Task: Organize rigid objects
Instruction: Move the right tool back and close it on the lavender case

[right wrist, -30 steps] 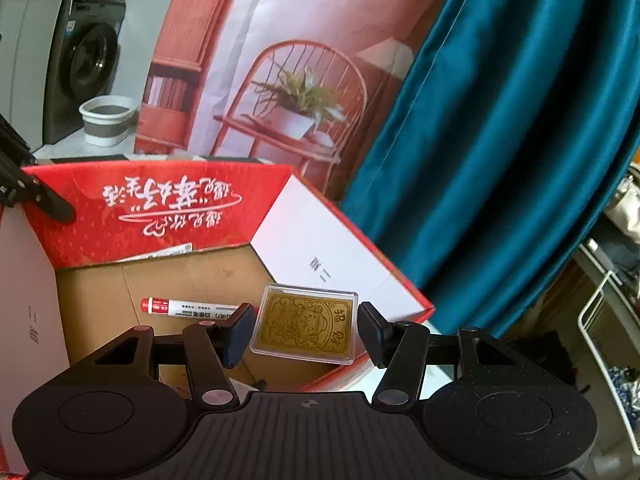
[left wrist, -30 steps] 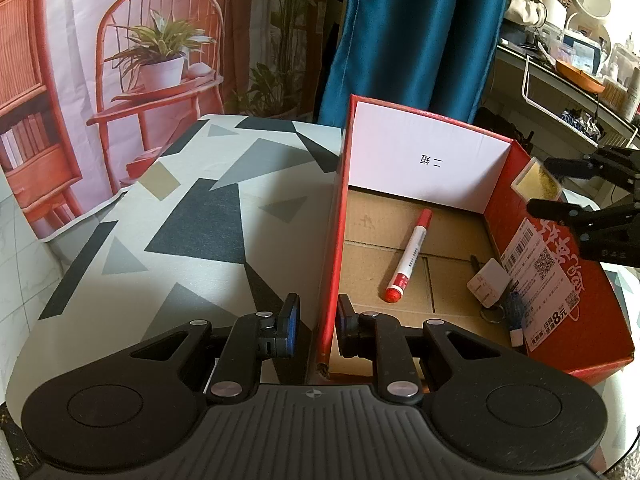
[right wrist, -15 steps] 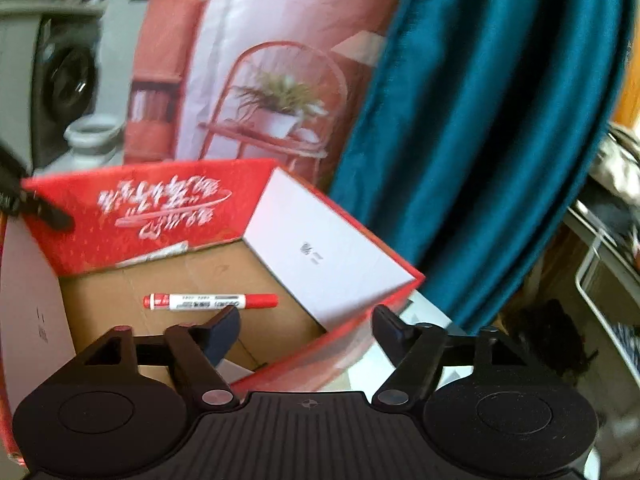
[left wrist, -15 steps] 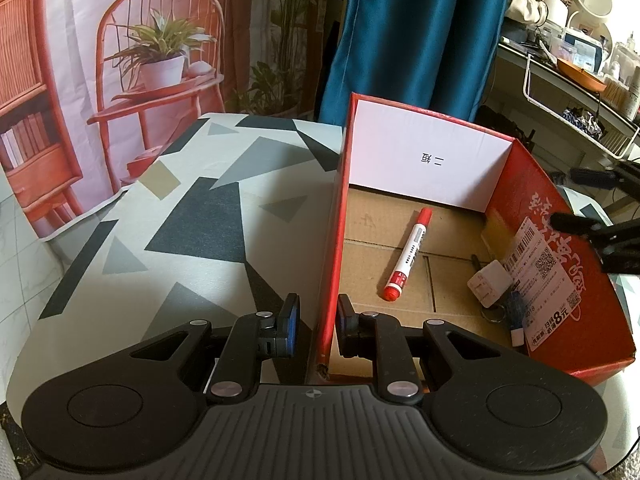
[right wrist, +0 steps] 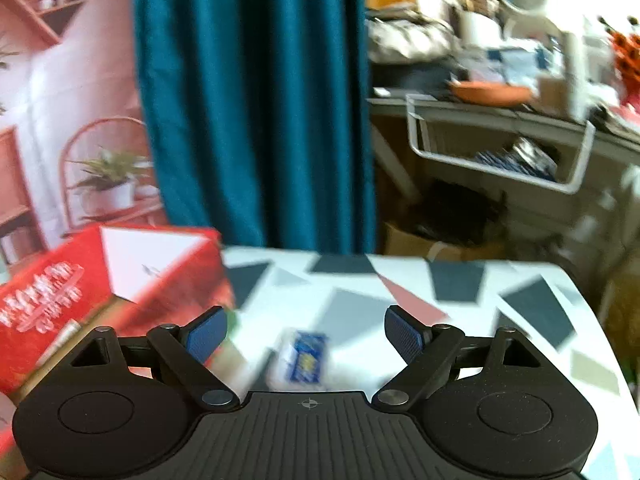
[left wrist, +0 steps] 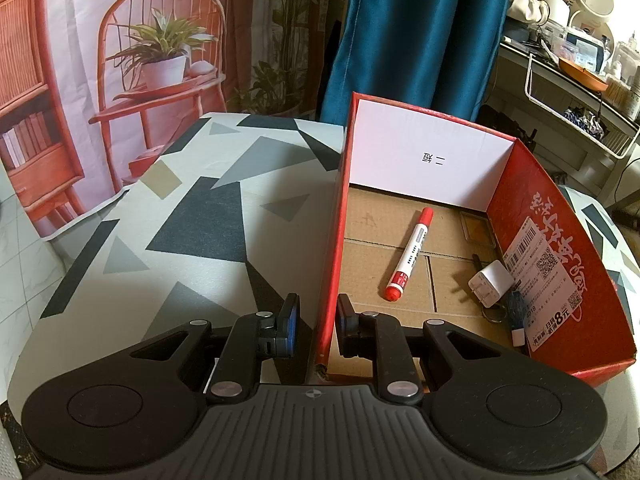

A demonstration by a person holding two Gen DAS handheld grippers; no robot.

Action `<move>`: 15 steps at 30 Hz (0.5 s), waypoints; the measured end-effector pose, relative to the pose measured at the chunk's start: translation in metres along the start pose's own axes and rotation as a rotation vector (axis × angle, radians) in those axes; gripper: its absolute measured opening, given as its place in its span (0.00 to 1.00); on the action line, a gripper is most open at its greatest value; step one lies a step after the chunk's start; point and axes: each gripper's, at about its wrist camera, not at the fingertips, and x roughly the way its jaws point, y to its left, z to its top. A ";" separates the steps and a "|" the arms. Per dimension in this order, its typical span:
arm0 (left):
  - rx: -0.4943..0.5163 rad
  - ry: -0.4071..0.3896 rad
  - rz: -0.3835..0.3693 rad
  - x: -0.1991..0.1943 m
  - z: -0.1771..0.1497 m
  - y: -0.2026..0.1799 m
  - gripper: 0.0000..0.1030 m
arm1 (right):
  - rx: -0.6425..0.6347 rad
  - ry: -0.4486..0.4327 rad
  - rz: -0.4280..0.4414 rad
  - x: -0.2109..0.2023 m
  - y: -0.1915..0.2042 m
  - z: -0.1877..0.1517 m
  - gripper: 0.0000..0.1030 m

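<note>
A red cardboard box (left wrist: 560, 240) stands on the patterned table (left wrist: 180, 220). In it lie a red marker (left wrist: 412, 254), a gold card in a clear case (left wrist: 476, 229), a white charger plug (left wrist: 492, 283) and a blue key tag (left wrist: 516, 312). My left gripper (left wrist: 318, 320) is shut on the box's near left wall (left wrist: 330, 272). My right gripper (right wrist: 306, 332) is open and empty, right of the box (right wrist: 56, 296), above a small white and blue packet (right wrist: 302, 358) on the table. That view is blurred.
A teal curtain (left wrist: 408, 28) hangs behind the table. A cluttered shelf with a white wire basket (right wrist: 500, 148) stands to the right. The table (right wrist: 460, 312) extends right of the box.
My right gripper let the gold card drop into the box, opened wider and swung right, away from the box, over the table. My left gripper has not moved.
</note>
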 end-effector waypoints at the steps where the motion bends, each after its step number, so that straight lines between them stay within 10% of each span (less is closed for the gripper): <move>1: 0.000 0.000 0.000 0.000 0.000 0.000 0.21 | 0.002 0.009 -0.017 0.000 -0.003 -0.006 0.99; 15: -0.001 -0.001 0.000 0.000 -0.001 0.001 0.21 | 0.034 0.145 -0.080 0.037 0.015 -0.074 1.00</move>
